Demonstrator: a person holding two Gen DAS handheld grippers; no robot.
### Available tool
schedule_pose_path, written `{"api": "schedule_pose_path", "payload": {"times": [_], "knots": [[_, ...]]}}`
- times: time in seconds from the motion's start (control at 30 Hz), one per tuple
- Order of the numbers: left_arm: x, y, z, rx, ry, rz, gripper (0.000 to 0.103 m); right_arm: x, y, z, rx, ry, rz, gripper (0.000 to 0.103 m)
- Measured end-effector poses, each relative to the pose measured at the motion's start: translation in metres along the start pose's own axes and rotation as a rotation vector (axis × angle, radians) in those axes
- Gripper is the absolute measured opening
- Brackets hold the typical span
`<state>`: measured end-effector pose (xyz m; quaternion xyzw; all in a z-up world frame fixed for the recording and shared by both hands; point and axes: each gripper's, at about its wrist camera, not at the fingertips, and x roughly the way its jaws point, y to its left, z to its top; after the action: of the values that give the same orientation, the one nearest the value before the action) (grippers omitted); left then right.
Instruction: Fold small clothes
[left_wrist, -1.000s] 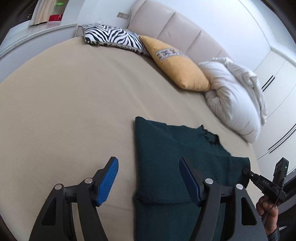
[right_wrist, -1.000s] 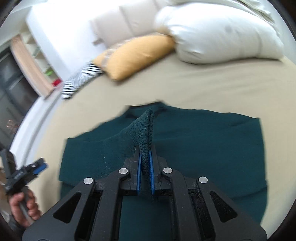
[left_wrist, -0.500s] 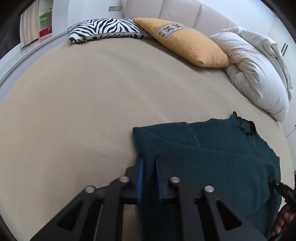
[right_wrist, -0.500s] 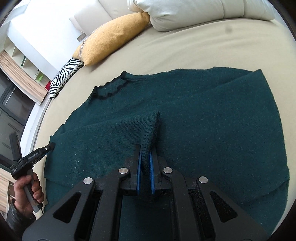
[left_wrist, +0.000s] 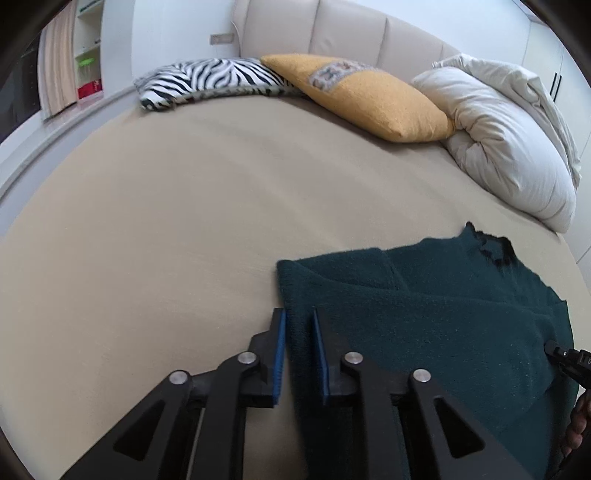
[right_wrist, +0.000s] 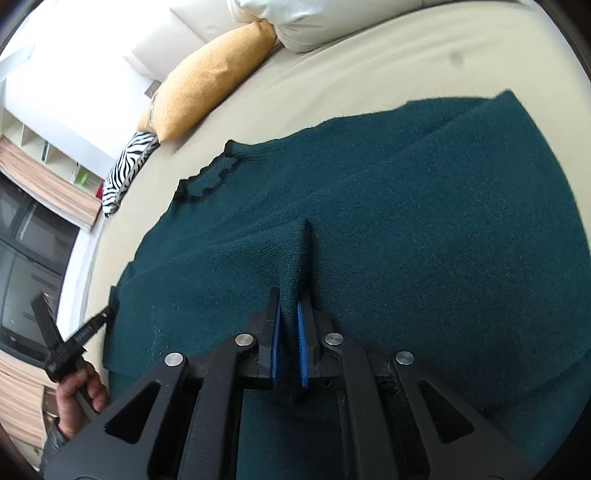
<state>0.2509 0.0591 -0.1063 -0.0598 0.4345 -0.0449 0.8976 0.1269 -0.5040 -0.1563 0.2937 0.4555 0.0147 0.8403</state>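
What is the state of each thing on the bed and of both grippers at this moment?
Green sweater: lying flat on the bed, partly folded, pinched at two places.
Left gripper: shut on the sweater's edge; jaws just eased slightly.
Right gripper: shut on a raised pleat of the sweater.
Yellow cushion: leaning at the headboard.
Zebra cushion: lying flat.
White duvet: bundled up.
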Motion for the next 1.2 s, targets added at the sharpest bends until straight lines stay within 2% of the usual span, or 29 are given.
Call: {"api": "schedule_pose_path", "payload": {"times": [0.1,0.2,0.3,0.37,0.47,0.5,0.57,0.6,0.63,0.67,0.8,0.87,0.9,0.97,1.0,1.03,1.1,1.2], "knots": [[-0.029,-0.004,-0.005,0.01,-0.063,0.006,0.018,-0.013,0.006,0.001,-0.019,-0.023,-0.066,0.014],[-0.048,-0.02,-0.017,0.088,-0.099,0.013,0.019,-0.038,0.021,-0.003,-0.069,-0.106,-0.122,0.014],[-0.042,-0.037,-0.031,0.173,-0.071,0.031,0.019,-0.046,0.035,-0.01,-0.103,-0.138,-0.084,0.014],[-0.015,-0.039,-0.038,0.194,0.034,0.057,0.019,-0.036,0.044,-0.014,-0.147,-0.112,-0.067,0.013],[-0.005,-0.033,-0.04,0.205,0.024,0.054,0.02,-0.008,0.027,-0.018,-0.116,-0.019,-0.073,0.009],[-0.006,-0.034,-0.04,0.214,0.024,0.056,0.02,-0.008,0.014,-0.019,-0.104,-0.055,-0.022,0.002],[-0.007,-0.034,-0.041,0.236,0.021,0.05,0.02,-0.015,-0.004,-0.019,-0.029,-0.069,0.043,0.002],[-0.008,-0.032,-0.04,0.227,0.02,0.036,0.02,-0.022,-0.008,-0.019,-0.002,-0.08,0.049,0.002],[-0.012,-0.029,-0.039,0.209,0.024,0.021,0.02,-0.03,-0.011,-0.02,0.002,-0.098,-0.007,0.008],[-0.019,-0.026,-0.04,0.189,0.03,0.02,0.022,-0.04,-0.013,-0.023,0.001,-0.116,-0.083,0.008],[-0.066,-0.022,-0.054,0.161,-0.006,0.012,0.041,-0.094,-0.025,-0.042,0.04,-0.178,-0.107,0.012],[-0.089,-0.021,-0.066,0.145,-0.021,-0.006,0.065,-0.122,-0.03,-0.058,0.045,-0.211,-0.1,0.013],[-0.102,-0.018,-0.074,0.134,-0.027,-0.026,0.068,-0.134,-0.031,-0.066,0.044,-0.22,-0.093,0.016],[-0.125,-0.011,-0.093,0.107,-0.023,-0.076,0.074,-0.155,-0.029,-0.087,0.026,-0.231,-0.086,0.03],[-0.134,-0.007,-0.103,0.095,-0.006,-0.098,0.074,-0.165,-0.028,-0.097,0.016,-0.234,-0.087,0.046],[-0.143,-0.001,-0.115,0.08,0.014,-0.126,0.074,-0.177,-0.027,-0.111,0.006,-0.241,-0.087,0.059],[-0.158,0.015,-0.139,0.034,0.05,-0.164,0.074,-0.194,-0.028,-0.131,-0.007,-0.261,-0.084,0.06],[-0.17,0.033,-0.169,-0.039,0.121,-0.223,0.074,-0.212,-0.033,-0.155,-0.005,-0.247,-0.048,0.06]]}}
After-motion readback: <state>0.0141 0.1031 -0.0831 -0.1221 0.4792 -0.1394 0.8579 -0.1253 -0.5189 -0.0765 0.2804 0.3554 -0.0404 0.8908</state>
